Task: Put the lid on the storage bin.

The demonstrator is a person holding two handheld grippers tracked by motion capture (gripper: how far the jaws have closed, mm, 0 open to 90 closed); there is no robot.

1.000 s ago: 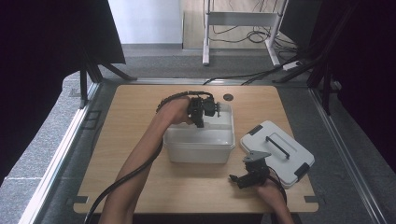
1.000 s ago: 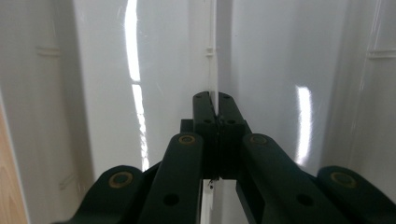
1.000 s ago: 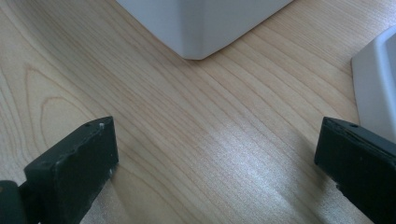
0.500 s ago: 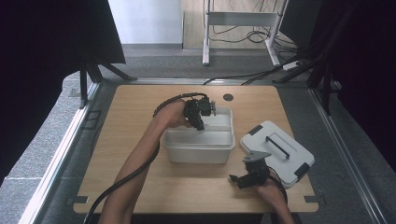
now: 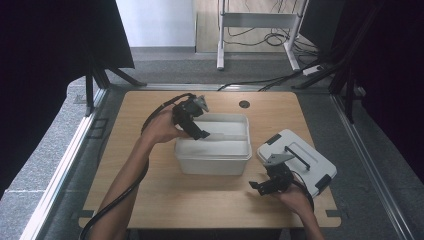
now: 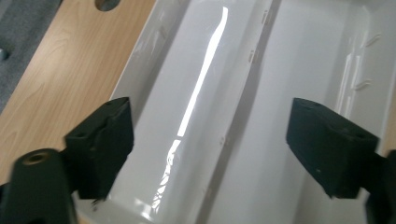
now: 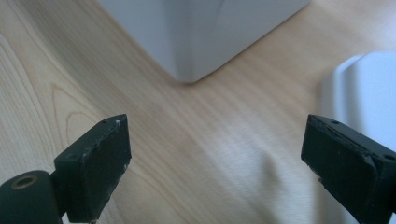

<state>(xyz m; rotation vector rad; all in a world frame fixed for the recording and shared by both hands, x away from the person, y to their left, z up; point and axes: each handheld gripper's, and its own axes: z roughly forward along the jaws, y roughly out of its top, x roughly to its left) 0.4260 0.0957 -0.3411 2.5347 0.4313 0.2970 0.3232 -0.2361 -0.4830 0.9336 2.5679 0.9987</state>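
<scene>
The left gripper (image 5: 199, 131) hangs over the left rim of the white bin (image 5: 214, 155), jaws wide apart above its inside, holding nothing. The bin sits mid-table (image 5: 150, 200). The right gripper (image 5: 261, 187) rests low near the front edge, jaws spread and unloaded, beside the white lid (image 5: 300, 161) lying right of the bin.
</scene>
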